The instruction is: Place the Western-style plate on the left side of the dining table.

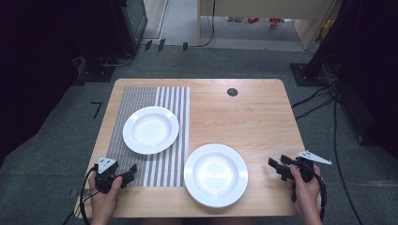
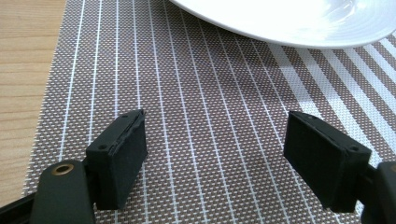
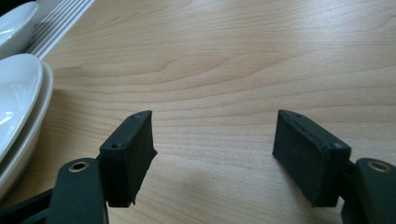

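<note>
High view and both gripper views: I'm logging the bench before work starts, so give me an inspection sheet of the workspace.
Surface: wooden table, with a striped placemat on its left part.
Job's things: far white plate on the placemat; near white plate on bare wood, its left rim at the placemat's edge.
Clutter: nothing seen.
Grippers: left gripper open over the placemat's near edge; right gripper open over bare wood, right of the near plate.
Cables: a black cable trails from the left gripper; floor cables run at right.
Surroundings: grey carpet.
</note>
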